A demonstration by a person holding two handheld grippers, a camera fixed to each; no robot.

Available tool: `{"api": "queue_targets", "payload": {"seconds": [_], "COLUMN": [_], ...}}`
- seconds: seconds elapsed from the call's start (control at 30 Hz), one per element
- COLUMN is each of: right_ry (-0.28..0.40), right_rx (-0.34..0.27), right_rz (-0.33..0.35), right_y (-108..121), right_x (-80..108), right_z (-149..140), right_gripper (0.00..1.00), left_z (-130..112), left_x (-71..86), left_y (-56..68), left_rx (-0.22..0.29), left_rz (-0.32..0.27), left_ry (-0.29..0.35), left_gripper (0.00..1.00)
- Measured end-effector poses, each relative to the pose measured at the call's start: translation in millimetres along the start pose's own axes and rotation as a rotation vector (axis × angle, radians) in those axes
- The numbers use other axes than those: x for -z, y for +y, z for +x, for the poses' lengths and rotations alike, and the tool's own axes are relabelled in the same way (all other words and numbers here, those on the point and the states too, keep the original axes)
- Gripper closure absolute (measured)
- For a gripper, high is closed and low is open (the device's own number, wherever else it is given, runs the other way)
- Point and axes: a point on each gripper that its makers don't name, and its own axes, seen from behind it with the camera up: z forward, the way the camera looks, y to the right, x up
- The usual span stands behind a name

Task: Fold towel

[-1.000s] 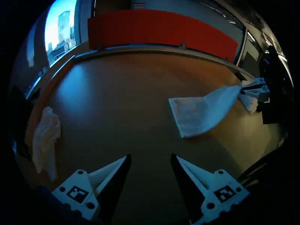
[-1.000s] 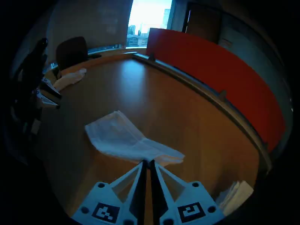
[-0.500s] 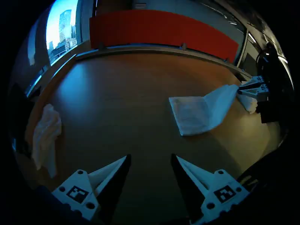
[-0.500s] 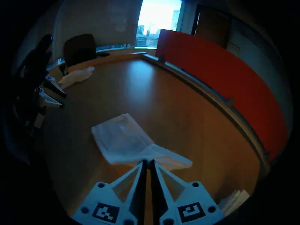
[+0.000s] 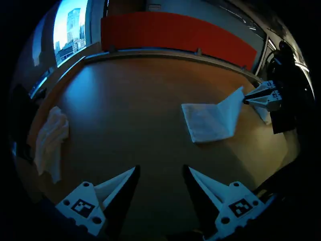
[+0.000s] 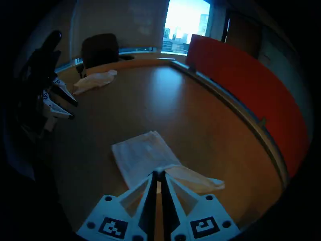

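white cloth towel (image 5: 208, 122): mid-fold on brown wooden surface (image 5: 128, 100), one flap raised. right gripper (image 6: 158, 173): closed, pinching that flap's edge. left gripper (image 5: 160, 166): open, empty. remaining, likely: lay flap over, flatten.

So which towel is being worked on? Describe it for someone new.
On the wooden table beside the red partition, it is the flat white towel with one flap held up by the right gripper. The other cloth lies crumpled near the window.
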Motion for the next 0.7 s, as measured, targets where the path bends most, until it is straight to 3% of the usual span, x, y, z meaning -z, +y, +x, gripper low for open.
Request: {"api": "queue_targets", "payload": {"seconds": [0.37, 0.7], "right_ry": [-0.002, -0.029], "right_rx": [0.063, 0.103], "right_rz": [0.100, 0.152], "right_y": [-33, -53], "right_x": [-40.1, -65.8], "right_z": [25, 28], "right_gripper": [0.93, 0.93], "left_z": [-7, -17], "left_x": [21.6, 34.9], "left_y": [-19.7, -33.4], "left_rx": [0.048, 0.076], "left_rz": [0.042, 0.077], "left_ry": [0.017, 0.019], "left_gripper": [0.22, 0.22]}}
